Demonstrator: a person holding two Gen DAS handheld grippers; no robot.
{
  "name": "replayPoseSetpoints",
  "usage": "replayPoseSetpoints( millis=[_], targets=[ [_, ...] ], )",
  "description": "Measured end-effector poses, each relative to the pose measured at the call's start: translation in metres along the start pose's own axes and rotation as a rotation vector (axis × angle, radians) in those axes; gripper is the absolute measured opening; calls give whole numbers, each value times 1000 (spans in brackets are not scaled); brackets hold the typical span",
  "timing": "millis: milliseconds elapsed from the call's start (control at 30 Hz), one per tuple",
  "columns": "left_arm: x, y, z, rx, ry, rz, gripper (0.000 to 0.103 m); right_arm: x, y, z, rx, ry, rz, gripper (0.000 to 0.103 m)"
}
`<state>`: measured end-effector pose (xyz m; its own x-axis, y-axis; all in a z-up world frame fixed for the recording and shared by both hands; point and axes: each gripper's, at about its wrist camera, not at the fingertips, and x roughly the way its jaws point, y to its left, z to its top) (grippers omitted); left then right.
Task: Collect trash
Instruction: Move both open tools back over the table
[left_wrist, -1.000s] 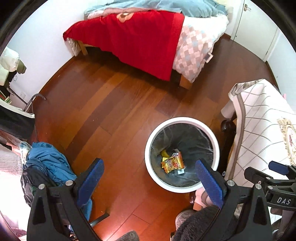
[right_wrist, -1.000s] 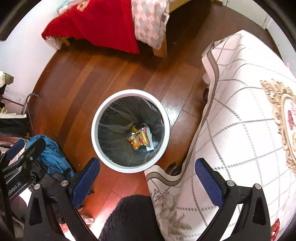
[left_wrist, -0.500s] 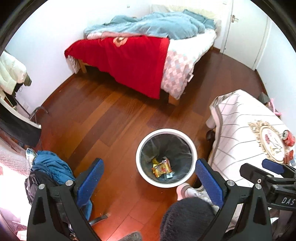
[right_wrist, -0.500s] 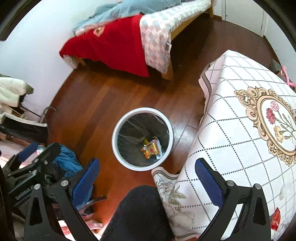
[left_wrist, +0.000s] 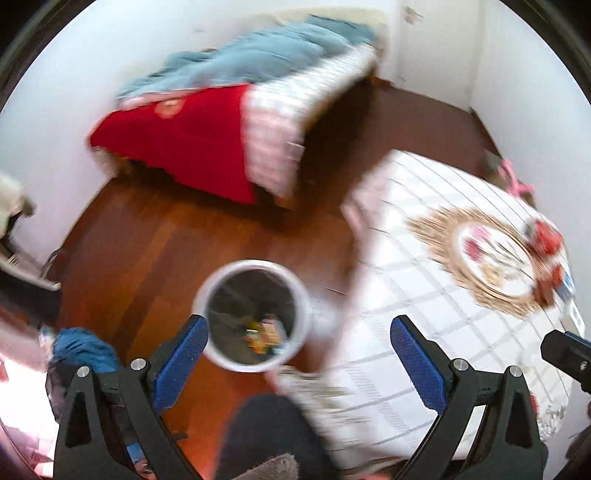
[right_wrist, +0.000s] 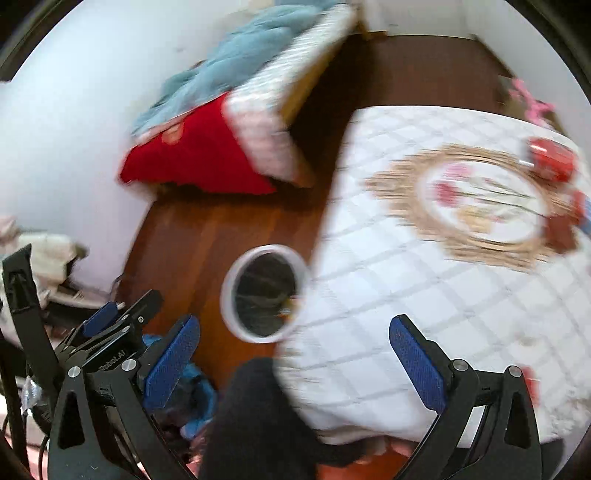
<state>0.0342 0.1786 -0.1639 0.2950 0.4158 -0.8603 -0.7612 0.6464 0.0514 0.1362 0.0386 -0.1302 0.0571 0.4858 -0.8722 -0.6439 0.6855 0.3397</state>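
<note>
Both blue-padded black tongs, left and right, spread wide and empty; next trash, a blurred squat red can, resting far right on the white quilted worktop, nearer the right tongs, long axis unclear.

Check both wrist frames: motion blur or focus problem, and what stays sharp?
Left wrist: motion smear on the bed, bin and tablecloth; left gripper stays crisp. Right wrist: same smear, red can streaked; right gripper sharp. Fisheye bending in both.
</note>
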Motion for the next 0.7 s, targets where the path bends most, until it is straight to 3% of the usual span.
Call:
replayPoseSetpoints(
  millis=[200, 367, 500, 667, 700],
  targets=[
    [45, -165, -2, 180, 53, -89, 101, -9, -153, 21, 72, 99, -319, 103],
    [77, -277, -3, 302, 119, -153, 101, 7, -275, 45, 44, 271, -525, 103],
    [93, -327, 3, 368, 140, -176, 101, 27, -333, 60, 33, 363, -536, 103],
    [101, -350, 14, 427, 141, -229, 100, 44, -369, 69, -12, 404, -535, 103],
    [101, -353, 15, 443, 139, -245, 100, 48, -372, 69, -6, 411, -515, 96]
  ],
)
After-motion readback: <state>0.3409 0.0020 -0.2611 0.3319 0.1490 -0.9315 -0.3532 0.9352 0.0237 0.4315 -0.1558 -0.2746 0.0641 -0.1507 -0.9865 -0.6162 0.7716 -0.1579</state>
